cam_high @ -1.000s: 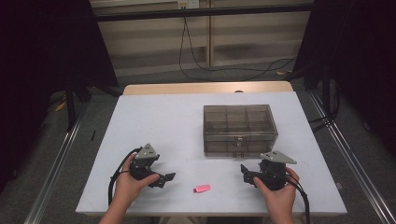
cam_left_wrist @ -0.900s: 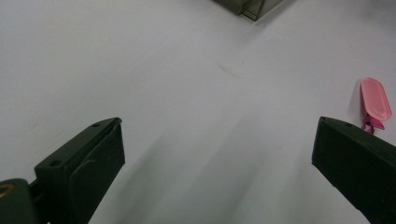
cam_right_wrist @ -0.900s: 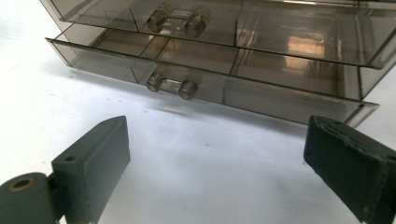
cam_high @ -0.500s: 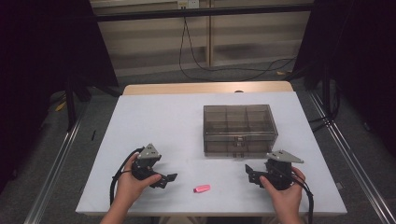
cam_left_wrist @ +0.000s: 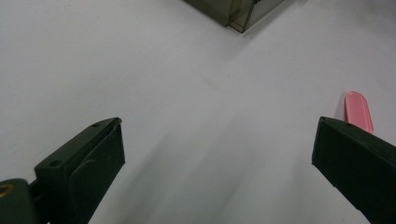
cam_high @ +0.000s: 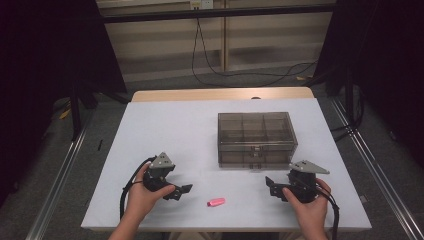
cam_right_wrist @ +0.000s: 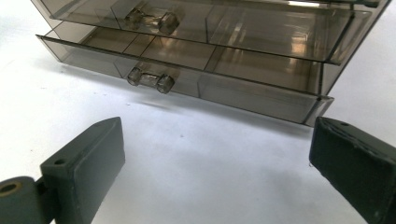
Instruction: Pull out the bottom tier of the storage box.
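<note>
My right gripper [cam_high: 272,184] has drifted outward and a little toward me over the last second, so it now sits off the front right corner of the smoky translucent plastic drawer box [cam_high: 255,134], while my left gripper [cam_high: 181,190] has held its place near the table's front edge. Both tools stand with their jaws spread wide and nothing between them. The small pink capsule-shaped plastic piece [cam_high: 216,202] lies flat on the white tabletop [cam_high: 170,125] between the two grippers, nearer the left one and apart from both; in the left gripper view it peeks out just past my right-hand jaw [cam_left_wrist: 357,109]. I judge the shift of my right hand as lining up on the box front: in the right gripper view the lower drawer [cam_right_wrist: 187,79] stands a little proud of the upper one, with its clear dumbbell-shaped knob [cam_right_wrist: 150,79] ahead and to the left of my jaws, so opening it further looks like my right hand's job while the left takes the pink piece. Much of the pink piece is cut off behind the jaw in the left gripper view. I cannot make out whether anything lies inside the box's compartments, and from above its drawer fronts are too small to read.
</note>
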A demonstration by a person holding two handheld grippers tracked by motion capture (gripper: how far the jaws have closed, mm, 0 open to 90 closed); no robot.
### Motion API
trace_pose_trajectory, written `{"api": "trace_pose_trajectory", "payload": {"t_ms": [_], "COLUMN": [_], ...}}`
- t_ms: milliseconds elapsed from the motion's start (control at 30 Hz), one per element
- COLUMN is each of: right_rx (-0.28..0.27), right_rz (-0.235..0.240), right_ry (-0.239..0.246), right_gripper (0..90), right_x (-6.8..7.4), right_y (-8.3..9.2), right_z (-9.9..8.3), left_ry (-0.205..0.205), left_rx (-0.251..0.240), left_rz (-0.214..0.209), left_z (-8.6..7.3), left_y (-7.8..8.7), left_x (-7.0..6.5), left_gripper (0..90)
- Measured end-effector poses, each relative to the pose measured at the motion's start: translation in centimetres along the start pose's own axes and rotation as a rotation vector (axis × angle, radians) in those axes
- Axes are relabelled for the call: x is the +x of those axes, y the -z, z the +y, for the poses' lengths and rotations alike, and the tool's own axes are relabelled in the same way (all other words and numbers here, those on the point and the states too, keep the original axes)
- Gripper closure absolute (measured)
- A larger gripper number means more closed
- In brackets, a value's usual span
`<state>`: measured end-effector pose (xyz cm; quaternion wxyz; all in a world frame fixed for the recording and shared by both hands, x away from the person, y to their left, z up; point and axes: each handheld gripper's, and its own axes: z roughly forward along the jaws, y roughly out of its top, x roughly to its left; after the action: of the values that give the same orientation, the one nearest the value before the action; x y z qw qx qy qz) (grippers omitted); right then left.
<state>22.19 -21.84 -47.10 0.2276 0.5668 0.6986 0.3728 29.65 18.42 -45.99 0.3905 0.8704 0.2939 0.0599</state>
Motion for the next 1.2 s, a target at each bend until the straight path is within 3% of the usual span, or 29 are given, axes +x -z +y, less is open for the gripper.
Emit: {"api": "trace_pose_trajectory", "payload": {"t_ms": [1200], "right_rx": [0.024], "right_rz": [0.026], "right_ry": [0.024], "right_gripper": [2.0], "right_x": [-1.6], "right_y": [-0.3], "right_z": [0.4], "left_ry": [0.006], "left_rx": [-0.014], "left_rz": [-0.021], "left_z": [1.7], "left_y": [-2.4], "left_x": [-1.5], "left_gripper": [2.4]}}
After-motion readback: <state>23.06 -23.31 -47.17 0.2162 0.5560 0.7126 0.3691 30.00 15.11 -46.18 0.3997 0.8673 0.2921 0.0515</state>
